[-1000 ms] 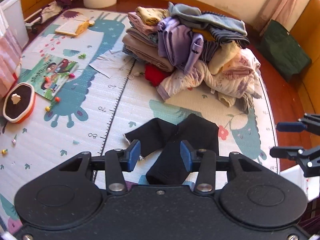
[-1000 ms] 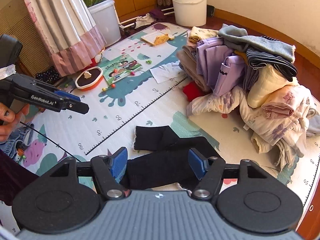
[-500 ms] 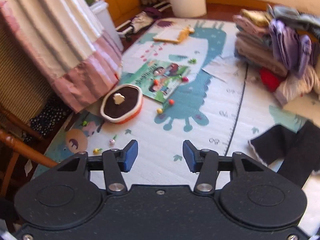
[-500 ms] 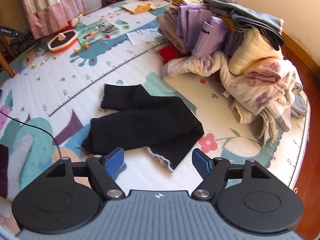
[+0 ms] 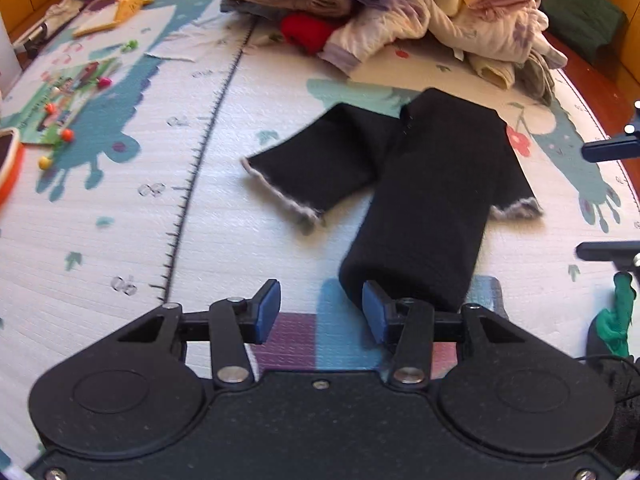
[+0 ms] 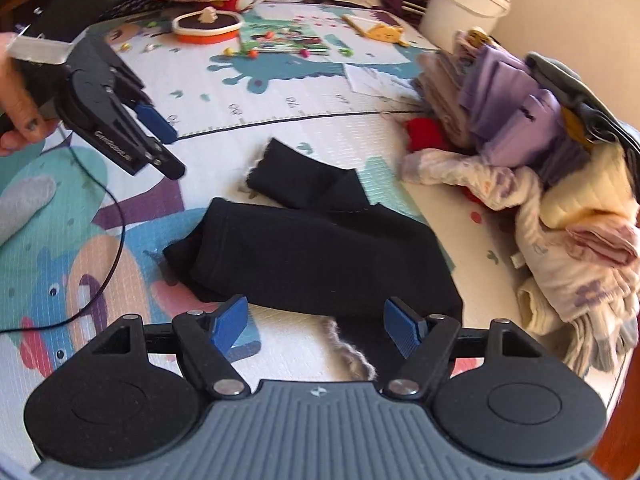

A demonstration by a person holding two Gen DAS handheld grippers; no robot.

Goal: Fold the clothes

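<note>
A black garment (image 5: 424, 184) lies on the play mat (image 5: 224, 236), its body rolled over and one sleeve sticking out to the left. My left gripper (image 5: 320, 310) is open, hovering just before the garment's near end with nothing between its blue pads. In the right wrist view the same black garment (image 6: 316, 248) lies across the mat, and my right gripper (image 6: 318, 326) is open just above its near edge. The left gripper (image 6: 160, 148) shows there at upper left, held in a hand (image 6: 16, 92). The right gripper's fingers (image 5: 608, 148) poke in at the left view's right edge.
A heap of mixed clothes (image 6: 560, 168) stands at the mat's far right, with a red item (image 6: 424, 132) beside it. A picture book (image 6: 284, 38), an orange-rimmed box (image 6: 208, 26), small toys and a white bucket (image 6: 464, 4) lie beyond. A black cable (image 6: 108, 256) crosses the mat.
The left gripper swung away toward the curtain and has come back, now low at the garment's near end. The right gripper dropped closer to the garment's edge. Both stayed open.
</note>
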